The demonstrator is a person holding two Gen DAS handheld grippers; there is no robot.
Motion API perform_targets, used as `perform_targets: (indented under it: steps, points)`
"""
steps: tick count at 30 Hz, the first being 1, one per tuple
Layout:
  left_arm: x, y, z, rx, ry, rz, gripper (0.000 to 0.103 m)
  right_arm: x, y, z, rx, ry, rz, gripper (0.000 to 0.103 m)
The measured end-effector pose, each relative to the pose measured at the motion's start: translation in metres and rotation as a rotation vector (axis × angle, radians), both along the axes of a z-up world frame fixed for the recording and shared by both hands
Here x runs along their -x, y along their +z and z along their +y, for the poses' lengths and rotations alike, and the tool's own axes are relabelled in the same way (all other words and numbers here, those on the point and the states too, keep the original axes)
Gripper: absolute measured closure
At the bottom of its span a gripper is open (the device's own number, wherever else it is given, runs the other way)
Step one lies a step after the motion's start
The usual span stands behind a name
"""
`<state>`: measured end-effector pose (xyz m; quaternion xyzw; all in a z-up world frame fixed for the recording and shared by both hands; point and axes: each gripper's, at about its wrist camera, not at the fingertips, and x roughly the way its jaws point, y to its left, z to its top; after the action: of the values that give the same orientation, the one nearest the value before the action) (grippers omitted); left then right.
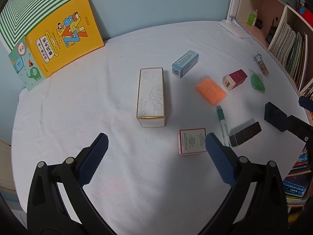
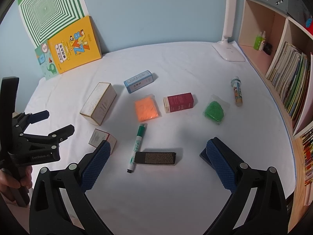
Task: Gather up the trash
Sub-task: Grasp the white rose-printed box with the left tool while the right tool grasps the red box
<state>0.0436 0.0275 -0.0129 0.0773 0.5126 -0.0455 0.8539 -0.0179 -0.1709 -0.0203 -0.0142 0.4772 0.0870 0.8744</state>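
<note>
Rectangular cartons (image 1: 151, 96) on white cloth (image 1: 97, 107)

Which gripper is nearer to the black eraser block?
Right. The right gripper is open directly before the black eraser block; the left gripper, also open, sits farther off to its left.

We see soft, even, slightly dim light on the white tablecloth (image 1: 78, 107), with faint shadows beside the boxes. Fisheye bending curves the bookshelf (image 2: 283, 68), and corners go black.
</note>
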Motion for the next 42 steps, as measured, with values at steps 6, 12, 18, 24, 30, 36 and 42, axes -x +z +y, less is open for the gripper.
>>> perform_targets:
  steps: [6, 12, 18, 24, 30, 36, 42]
  points:
    - [-0.018, -0.010, -0.001, -0.014, -0.015, 0.032, 0.006, -0.018, -0.007, -0.001, 0.029, 0.022, 0.017, 0.006]
    - [-0.040, -0.022, -0.001, -0.036, -0.018, 0.060, 0.007, -0.040, -0.020, 0.001, 0.052, 0.037, 0.044, 0.006]
    - [-0.062, -0.037, -0.001, -0.046, -0.009, 0.096, 0.007, -0.065, -0.034, -0.003, 0.057, 0.039, 0.072, 0.006]
    - [-0.082, -0.052, 0.000, -0.049, 0.010, 0.135, 0.010, -0.097, -0.051, -0.009, 0.059, 0.043, 0.115, 0.006]
    - [-0.101, -0.069, 0.004, -0.052, 0.022, 0.175, 0.018, -0.125, -0.070, -0.016, 0.065, 0.031, 0.154, 0.006]
    - [-0.116, -0.082, 0.006, -0.046, 0.025, 0.204, 0.028, -0.144, -0.088, -0.017, 0.079, 0.038, 0.190, 0.006]
    - [-0.123, -0.091, 0.011, -0.031, 0.028, 0.221, 0.043, -0.156, -0.100, -0.016, 0.081, 0.047, 0.208, 0.007]
